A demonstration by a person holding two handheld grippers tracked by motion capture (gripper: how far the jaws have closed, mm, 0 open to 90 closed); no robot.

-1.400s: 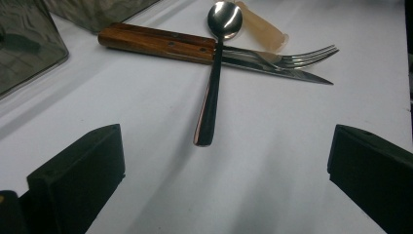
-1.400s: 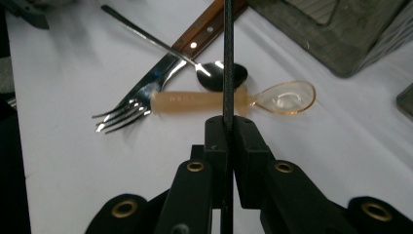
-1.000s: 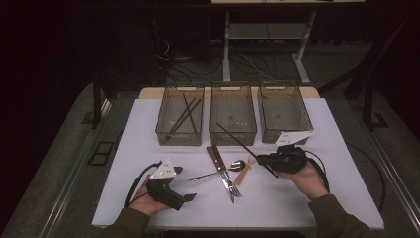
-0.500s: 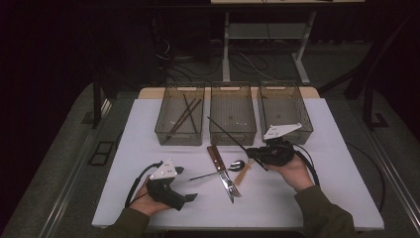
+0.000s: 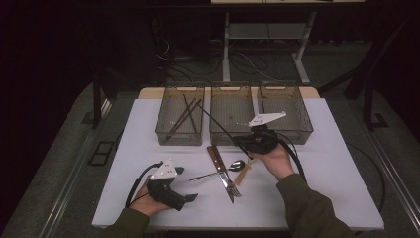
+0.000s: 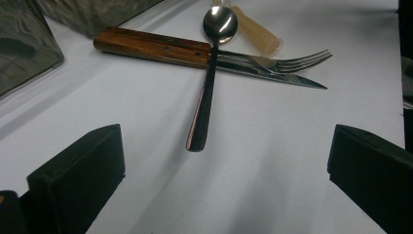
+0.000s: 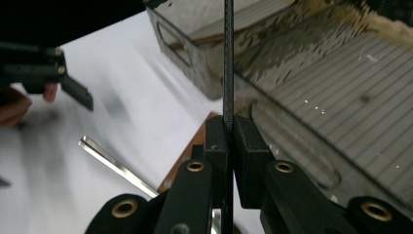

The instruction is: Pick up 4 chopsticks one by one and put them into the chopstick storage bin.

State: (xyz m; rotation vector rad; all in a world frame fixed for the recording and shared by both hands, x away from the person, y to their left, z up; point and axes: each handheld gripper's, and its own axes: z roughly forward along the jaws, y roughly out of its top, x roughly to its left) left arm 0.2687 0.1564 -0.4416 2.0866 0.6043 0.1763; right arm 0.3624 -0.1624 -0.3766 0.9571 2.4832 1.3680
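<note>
- Two black jaws of the right gripper [image 7: 228,136] are pinched together on a thin dark chopstick [image 7: 228,58], which runs straight up out of them in the right gripper view.
- In the high view that chopstick [image 5: 218,124] slants up and to the left from the right gripper [image 5: 243,145], with its far tip over the gap between the left bin [image 5: 163,134] and the middle bin [image 5: 230,139].
- The right hand [image 5: 272,161] holds the gripper just in front of the middle bin's near wall, lifted off the table [image 5: 317,178].
- The left bin already has a few dark sticks [image 5: 184,116] lying in it; the right bin [image 5: 302,131] sits beside the middle one.
- The left gripper [image 6: 224,185] has its jaws wide apart with nothing between them, just bare white table.
- It points at a spoon [image 6: 207,83] lying across a wooden-handled knife [image 6: 156,46] and a fork [image 6: 292,61], all piled together near the table's middle.
- The left gripper [image 5: 190,197] rests low on the table's near left side in the left hand [image 5: 143,203], well apart from the bins.
</note>
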